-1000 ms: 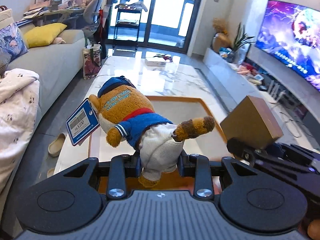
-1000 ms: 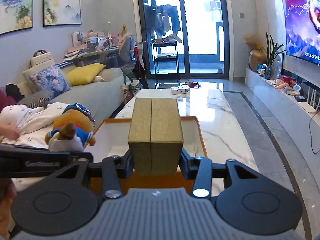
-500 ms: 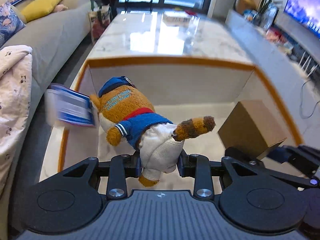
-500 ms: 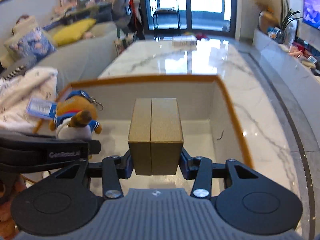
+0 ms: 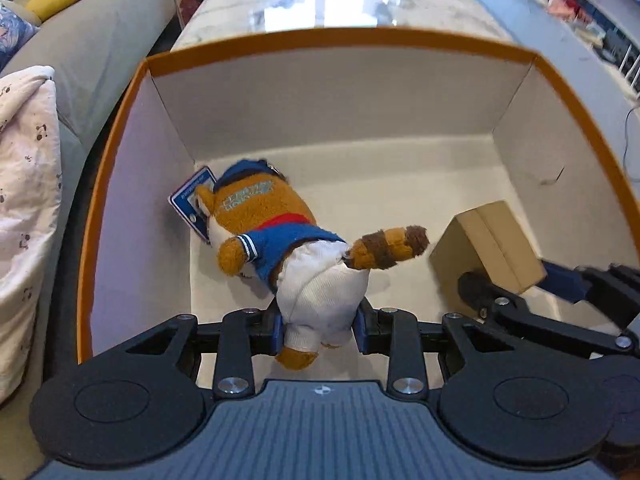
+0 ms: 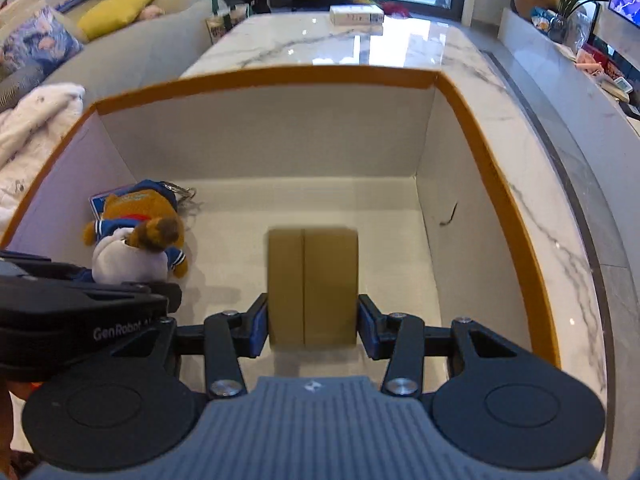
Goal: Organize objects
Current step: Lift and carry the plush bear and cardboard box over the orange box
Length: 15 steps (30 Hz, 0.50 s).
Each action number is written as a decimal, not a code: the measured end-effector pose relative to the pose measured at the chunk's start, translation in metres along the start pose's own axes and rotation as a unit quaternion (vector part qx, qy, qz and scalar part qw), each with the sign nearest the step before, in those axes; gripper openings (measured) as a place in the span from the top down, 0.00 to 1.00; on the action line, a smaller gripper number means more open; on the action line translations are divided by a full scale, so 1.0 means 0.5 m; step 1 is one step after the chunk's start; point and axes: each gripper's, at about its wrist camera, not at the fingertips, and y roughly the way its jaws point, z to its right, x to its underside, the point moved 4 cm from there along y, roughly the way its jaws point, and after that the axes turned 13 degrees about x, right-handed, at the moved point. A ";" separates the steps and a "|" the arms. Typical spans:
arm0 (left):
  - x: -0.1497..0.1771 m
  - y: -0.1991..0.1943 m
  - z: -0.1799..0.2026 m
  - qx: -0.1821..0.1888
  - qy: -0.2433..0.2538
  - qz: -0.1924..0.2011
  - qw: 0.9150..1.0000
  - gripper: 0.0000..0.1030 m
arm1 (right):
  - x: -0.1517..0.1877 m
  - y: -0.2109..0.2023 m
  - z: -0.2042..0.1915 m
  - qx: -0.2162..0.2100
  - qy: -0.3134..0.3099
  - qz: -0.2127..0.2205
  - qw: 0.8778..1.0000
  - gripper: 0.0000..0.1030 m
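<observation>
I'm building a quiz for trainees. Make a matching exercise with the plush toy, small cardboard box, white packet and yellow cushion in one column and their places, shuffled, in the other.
Column one:
1 plush toy
2 small cardboard box
3 white packet
4 yellow cushion

Column two:
A on the sofa
B at the far end of the marble table
C in the orange-rimmed box, near its left wall
D in the orange-rimmed box, right of the toy

Pairs: 1-C; 2-D; 3-B; 4-A
</observation>
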 end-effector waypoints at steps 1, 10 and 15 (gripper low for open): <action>0.001 0.001 -0.003 0.003 -0.005 -0.002 1.000 0.64 | 0.000 0.001 -0.001 0.002 0.000 -0.004 1.000 0.53; 0.012 -0.003 -0.016 0.012 -0.020 -0.016 1.000 0.64 | 0.002 0.001 0.001 0.006 0.001 -0.012 1.000 0.52; 0.007 -0.005 -0.014 0.005 -0.026 -0.021 0.999 0.59 | 0.002 -0.002 0.004 0.020 0.000 -0.007 1.000 0.43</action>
